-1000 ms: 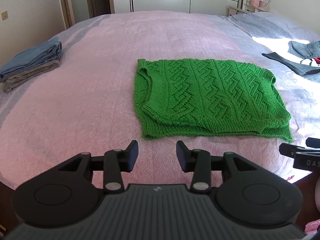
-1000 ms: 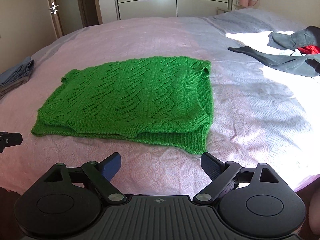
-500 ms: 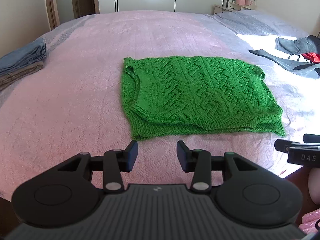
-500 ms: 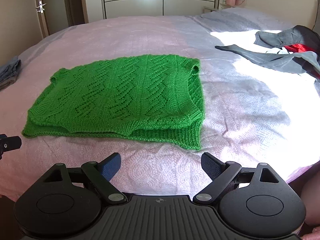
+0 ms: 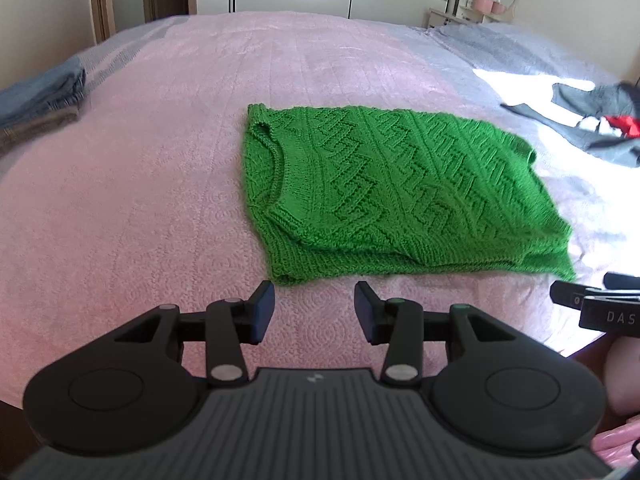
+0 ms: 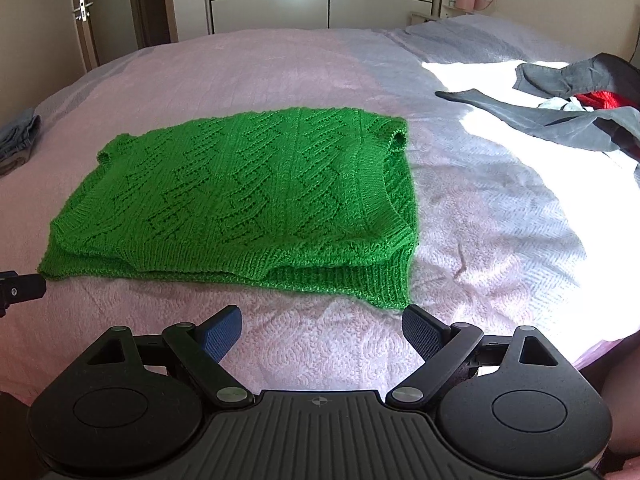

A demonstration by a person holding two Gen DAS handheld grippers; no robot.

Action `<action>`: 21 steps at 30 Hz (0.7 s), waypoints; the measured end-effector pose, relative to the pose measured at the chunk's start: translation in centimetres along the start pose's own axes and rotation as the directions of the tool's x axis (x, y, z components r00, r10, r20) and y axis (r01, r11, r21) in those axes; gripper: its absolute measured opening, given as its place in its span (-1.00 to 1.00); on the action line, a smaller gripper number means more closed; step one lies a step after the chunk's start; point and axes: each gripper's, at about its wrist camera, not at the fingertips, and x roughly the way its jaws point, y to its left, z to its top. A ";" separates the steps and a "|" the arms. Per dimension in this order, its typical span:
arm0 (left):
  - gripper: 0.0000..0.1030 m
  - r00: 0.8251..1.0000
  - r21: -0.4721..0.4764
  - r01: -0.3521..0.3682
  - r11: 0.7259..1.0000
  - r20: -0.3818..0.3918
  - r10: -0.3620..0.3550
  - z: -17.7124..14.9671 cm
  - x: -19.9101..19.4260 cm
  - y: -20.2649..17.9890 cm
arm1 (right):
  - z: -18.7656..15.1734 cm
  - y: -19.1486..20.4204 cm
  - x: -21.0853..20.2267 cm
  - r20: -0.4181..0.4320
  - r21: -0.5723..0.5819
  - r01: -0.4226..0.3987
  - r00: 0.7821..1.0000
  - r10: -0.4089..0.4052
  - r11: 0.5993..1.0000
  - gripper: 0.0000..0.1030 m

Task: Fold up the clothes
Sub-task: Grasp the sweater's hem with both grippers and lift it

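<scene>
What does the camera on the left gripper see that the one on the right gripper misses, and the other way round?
Only the left wrist view shows the left gripper, open and empty, and more of the folded blue-and-grey stack.

Only the right wrist view shows the right gripper, open wider and empty, and more of the grey and red clothes pile in sunlight.

Both show the folded green knit sweater lying flat on the pink bedspread.

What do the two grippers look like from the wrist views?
Both the left gripper and the right gripper are matte black plastic. Each has a ribbed grey centre plate with a small logo, two round side housings, silver pivot pins, and linkage arms ending in dark blue textured pads. No cables or sleeves are visible.
</scene>
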 end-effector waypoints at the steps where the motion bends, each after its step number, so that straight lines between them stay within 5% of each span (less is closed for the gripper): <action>1: -0.18 1.000 -0.033 0.021 0.999 0.000 -0.021 0.1 0.1 0.7 | 0.0 -0.6 0.1 0.005 0.026 -0.016 1.000 0.016 1.000 0.74; 5: -0.18 0.995 -0.211 0.100 0.972 0.011 -0.100 0.9 0.9 4.3 | 0.1 -5.0 0.1 0.079 0.219 -0.164 0.985 0.150 0.962 0.74; 9: -0.17 0.984 -0.375 0.174 0.911 0.044 -0.170 1.7 2.4 7.8 | 0.1 -10.5 1.1 0.190 0.454 -0.325 0.945 0.267 0.829 0.74; 12: -0.16 0.973 -0.458 0.224 0.860 0.059 -0.222 2.2 4.1 9.3 | 0.1 -13.6 2.8 0.227 0.580 -0.378 0.926 0.302 0.721 0.73; 18: -0.16 0.948 -0.587 0.293 0.755 0.078 -0.307 2.2 7.6 10.6 | -0.3 -15.6 7.3 0.227 0.700 -0.420 0.898 0.377 0.578 0.43; 21: -0.16 0.942 -0.594 0.311 0.742 0.088 -0.325 2.1 8.2 10.5 | -0.5 -16.6 9.6 0.232 0.751 -0.432 0.880 0.414 0.498 0.43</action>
